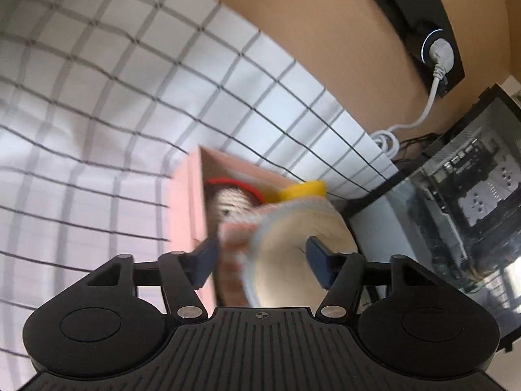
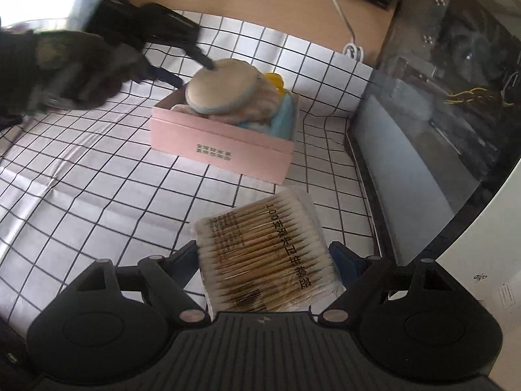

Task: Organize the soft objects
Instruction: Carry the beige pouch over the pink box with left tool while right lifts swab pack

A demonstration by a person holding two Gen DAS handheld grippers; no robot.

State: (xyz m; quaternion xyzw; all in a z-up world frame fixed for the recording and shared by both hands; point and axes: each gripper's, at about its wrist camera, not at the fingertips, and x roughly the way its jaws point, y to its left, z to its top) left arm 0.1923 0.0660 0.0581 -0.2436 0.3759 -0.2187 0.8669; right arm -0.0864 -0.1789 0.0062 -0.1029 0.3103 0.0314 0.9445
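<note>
A pink box (image 2: pixel 221 146) stands on the checked cloth, piled with soft things. A round cream puff with a blue rim (image 2: pixel 221 86) lies tilted on top. My left gripper (image 2: pixel 193 72) reaches in from the left, one fingertip touching the puff's far edge. In the left wrist view the puff (image 1: pixel 283 244) sits between the spread pads of the left gripper (image 1: pixel 263 260), the left pad clear of it. Below it in the pink box (image 1: pixel 187 202) are a knitted toy (image 1: pixel 232 203) and a yellow piece (image 1: pixel 304 190). My right gripper (image 2: pixel 265 260) is shut on a pack of cotton swabs (image 2: pixel 260 244).
A glass-sided computer case (image 2: pixel 439 97) stands on the table's right side, with a white appliance (image 2: pixel 482 260) nearer. A black power strip (image 1: pixel 420 22) with a white cable (image 1: pixel 420 117) sits against the brown wall. A gloved hand (image 2: pixel 75 68) holds the left gripper. Bare checked cloth (image 2: pixel 97 179) stretches left of the box.
</note>
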